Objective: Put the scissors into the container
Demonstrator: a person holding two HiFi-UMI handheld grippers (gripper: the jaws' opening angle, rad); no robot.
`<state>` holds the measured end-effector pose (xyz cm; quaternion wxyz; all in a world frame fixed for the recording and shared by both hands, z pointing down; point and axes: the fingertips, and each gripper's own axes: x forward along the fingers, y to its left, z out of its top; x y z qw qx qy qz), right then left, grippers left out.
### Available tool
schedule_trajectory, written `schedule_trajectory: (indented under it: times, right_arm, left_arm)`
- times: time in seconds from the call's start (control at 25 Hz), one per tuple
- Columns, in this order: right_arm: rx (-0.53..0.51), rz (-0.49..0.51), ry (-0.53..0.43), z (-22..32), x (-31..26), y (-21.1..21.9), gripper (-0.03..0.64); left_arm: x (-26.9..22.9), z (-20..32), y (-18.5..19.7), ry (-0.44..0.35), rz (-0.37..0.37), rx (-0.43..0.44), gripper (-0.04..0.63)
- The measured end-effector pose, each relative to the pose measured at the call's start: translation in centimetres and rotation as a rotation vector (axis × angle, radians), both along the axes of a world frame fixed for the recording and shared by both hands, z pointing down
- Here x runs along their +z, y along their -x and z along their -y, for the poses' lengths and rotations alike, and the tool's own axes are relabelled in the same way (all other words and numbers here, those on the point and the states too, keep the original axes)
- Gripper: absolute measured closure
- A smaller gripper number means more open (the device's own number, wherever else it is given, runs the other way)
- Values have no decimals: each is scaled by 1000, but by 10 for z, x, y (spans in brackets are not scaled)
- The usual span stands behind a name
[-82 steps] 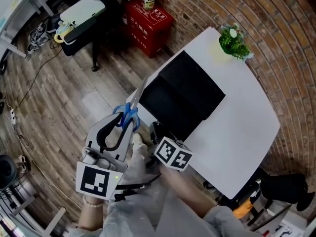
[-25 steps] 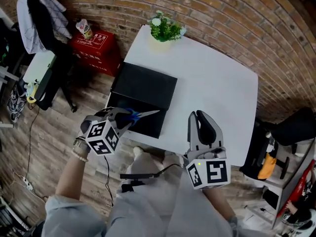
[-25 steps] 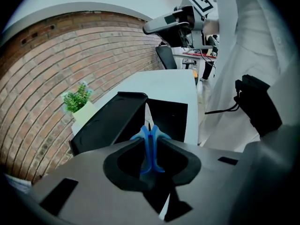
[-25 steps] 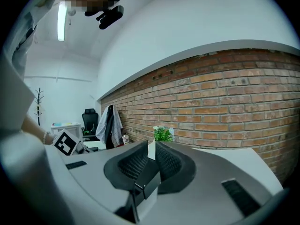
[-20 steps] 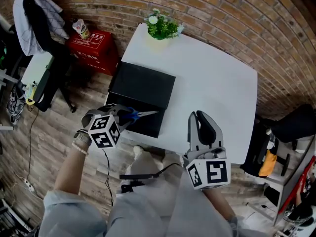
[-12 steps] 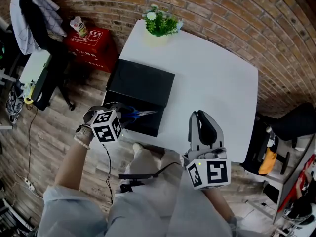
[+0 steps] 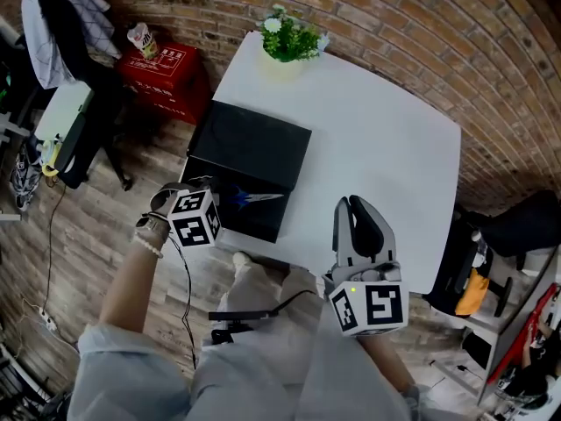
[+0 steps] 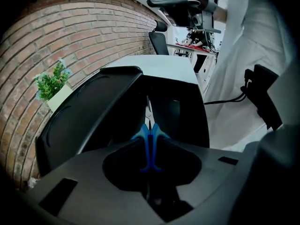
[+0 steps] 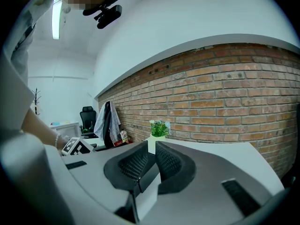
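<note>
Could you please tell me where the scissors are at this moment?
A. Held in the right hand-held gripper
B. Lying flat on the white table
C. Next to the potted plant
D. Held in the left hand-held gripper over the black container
D: the scissors have their blue handles clamped in the left hand-held gripper, with the blades pointing out over the open black container.
</note>
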<state>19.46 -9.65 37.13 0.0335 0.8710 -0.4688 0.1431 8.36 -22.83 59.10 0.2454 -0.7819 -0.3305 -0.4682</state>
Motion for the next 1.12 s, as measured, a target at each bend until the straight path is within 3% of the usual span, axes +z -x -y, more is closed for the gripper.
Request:
schedule_trajectory:
  times: [0.36,0.6,0.72,0.88,1.12]
  right_arm:
    - [-63,-9,6,0,-3,0,546]
    - [-139,-31,-6,5,-11,3,546]
    - [-178,-48,-14,9,-17,7,546]
    - [-254,-81,-25,16,-25,15,546]
    - [-344,-114,-45,18,-35,30,548]
  left_arm:
    - [-24,6,2,-3,-50,-120,456]
    - [-72,11,2,12,-196,-294,458]
    - [-98,14,5,1,-272,-384,501]
    - [-132,13,11,45,-380,-524,544]
    - [-186,11,30,81,-544,-757,572]
